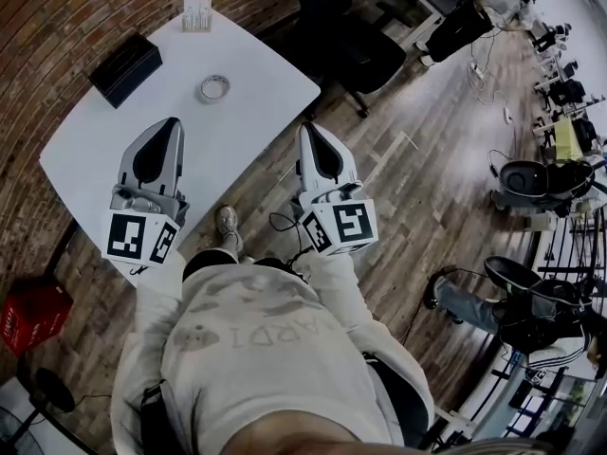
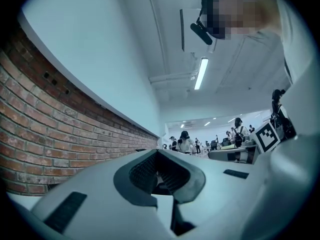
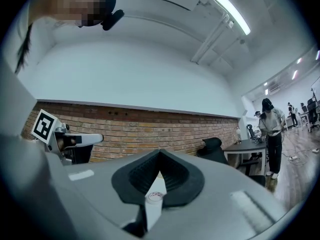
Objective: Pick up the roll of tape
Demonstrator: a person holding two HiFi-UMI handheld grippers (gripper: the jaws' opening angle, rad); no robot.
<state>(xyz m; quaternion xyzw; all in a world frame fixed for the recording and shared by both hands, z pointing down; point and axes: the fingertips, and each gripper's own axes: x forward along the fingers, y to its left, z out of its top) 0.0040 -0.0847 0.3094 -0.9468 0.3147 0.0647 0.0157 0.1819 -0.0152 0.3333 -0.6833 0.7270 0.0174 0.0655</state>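
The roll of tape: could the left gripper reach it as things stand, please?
Probably yes: only bare white table lies between the left gripper and the roll of tape, though its jaws are shut.

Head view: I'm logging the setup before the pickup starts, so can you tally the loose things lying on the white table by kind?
roll of tape: 1
black box: 1
small pale holder: 1
Total: 3
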